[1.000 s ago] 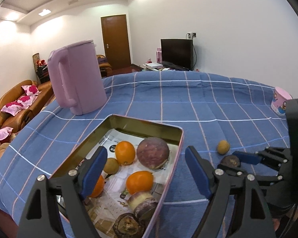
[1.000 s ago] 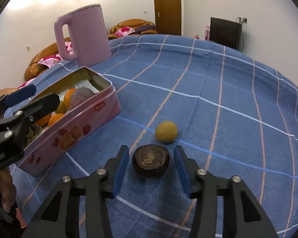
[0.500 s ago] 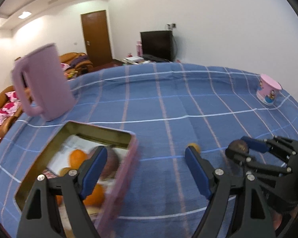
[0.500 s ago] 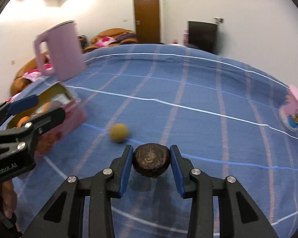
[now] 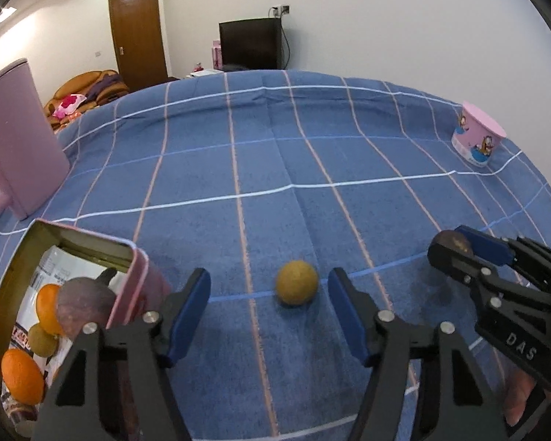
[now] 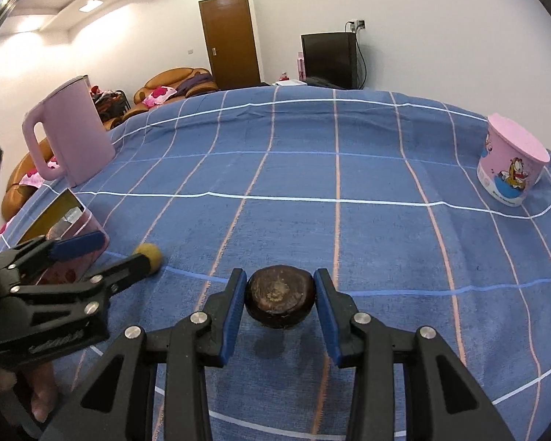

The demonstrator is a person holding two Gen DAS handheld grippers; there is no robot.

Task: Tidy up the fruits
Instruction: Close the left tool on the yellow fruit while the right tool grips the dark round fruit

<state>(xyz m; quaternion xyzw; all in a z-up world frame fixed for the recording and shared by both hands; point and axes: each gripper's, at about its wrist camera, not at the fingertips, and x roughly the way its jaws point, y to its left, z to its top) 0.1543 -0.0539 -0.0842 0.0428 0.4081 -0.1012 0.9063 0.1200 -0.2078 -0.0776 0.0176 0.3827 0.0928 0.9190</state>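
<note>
- Right gripper (image 6: 280,303): blue pads clamped on dark brown round wrinkled fruit (image 6: 280,301), lifted clear of the blue checked tablecloth (image 6: 349,169).
- Left gripper (image 5: 269,310): jaws spread wide, small round yellow fruit (image 5: 296,283) on the cloth between its 2 fingers, untouched.
- Pink metal tin (image 5: 137,286) left of it, oranges (image 5: 22,376) inside.

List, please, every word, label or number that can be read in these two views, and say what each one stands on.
"DAS": white letters on the black body of the right gripper, seen from the left wrist.
Raised lettering on the left gripper, seen from the right wrist: too blurred to read.
Print on the paper lining the tin: too small to read.
The pink cup bears a cartoon; no words are legible.
</note>
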